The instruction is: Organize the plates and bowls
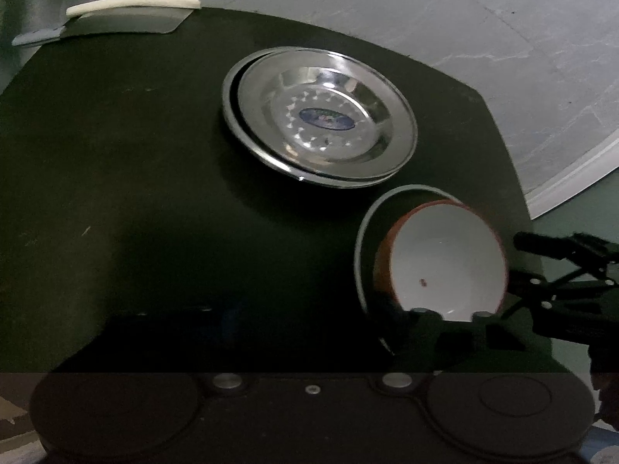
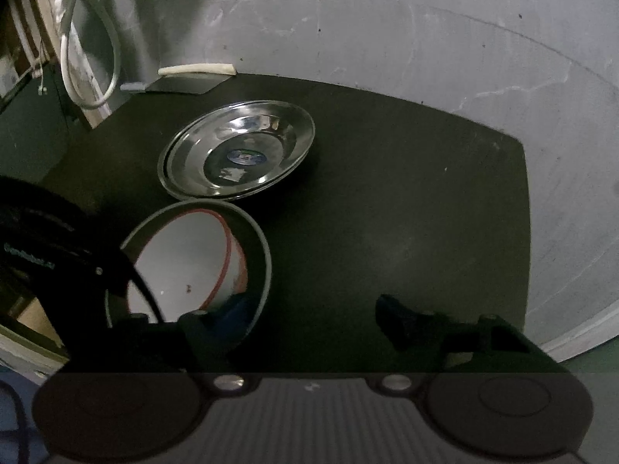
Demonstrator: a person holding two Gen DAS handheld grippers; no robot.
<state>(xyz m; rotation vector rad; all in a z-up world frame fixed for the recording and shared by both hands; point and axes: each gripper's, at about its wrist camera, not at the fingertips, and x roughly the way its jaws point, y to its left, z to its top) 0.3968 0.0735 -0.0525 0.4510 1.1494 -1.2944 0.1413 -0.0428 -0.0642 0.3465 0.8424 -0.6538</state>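
Two stacked steel plates (image 1: 321,116) (image 2: 238,149) lie mid-table on the dark tabletop (image 1: 116,154). Nearer, an orange bowl with a white inside (image 1: 445,259) (image 2: 185,255) leans tilted inside a dark, grey-rimmed bowl (image 1: 361,239) (image 2: 263,247). My left gripper (image 1: 317,321) is open; its right finger reaches the orange bowl's near rim, and its body shows in the right wrist view (image 2: 77,255). My right gripper (image 2: 294,313) is open too, its left finger (image 2: 211,321) down inside the dark bowl beside the orange bowl's outer wall. In the left wrist view it comes in from the right (image 1: 520,263).
A flat metal blade with a white edge (image 1: 131,15) (image 2: 193,77) lies at the table's far left corner. A white cable loop (image 2: 89,58) hangs left of it. Grey floor (image 1: 503,38) lies past the table's far and right edges.
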